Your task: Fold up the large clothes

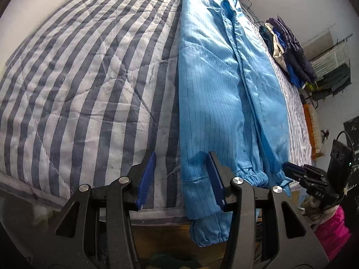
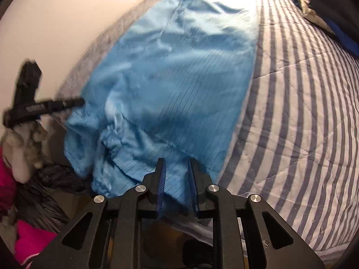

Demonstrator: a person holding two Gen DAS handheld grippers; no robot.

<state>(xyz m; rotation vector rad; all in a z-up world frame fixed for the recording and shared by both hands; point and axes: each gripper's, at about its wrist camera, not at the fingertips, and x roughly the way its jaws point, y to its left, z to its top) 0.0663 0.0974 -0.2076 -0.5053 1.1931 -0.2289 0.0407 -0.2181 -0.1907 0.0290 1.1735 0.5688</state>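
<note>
A light blue garment (image 1: 213,94) with thin dark pinstripes lies lengthwise on a bed covered by a blue-and-white striped quilt (image 1: 78,78); it is laid long and narrow, with a placket strip running along its length. Its near end reaches the bed edge, where one elastic cuff (image 1: 208,235) hangs over the edge and a second cuff (image 1: 255,176) rests on the quilt. The left gripper (image 1: 181,177) points down at the near edge of the bed with its jaws moderately wide; the left pad stands over bare quilt, the right pad over the garment's left border, and no fabric is pinched between them. The right gripper (image 2: 177,183) is at the near hem of the same garment with its jaws narrow; blue fabric fills the gap between the pads, so the jaws appear clamped on the hem, though the view is blurred. In the left wrist view the right gripper appears at the garment's right corner. A pile of dark and blue clothes (image 1: 289,51) lies on the far right side of the bed, well apart from the garment
</note>
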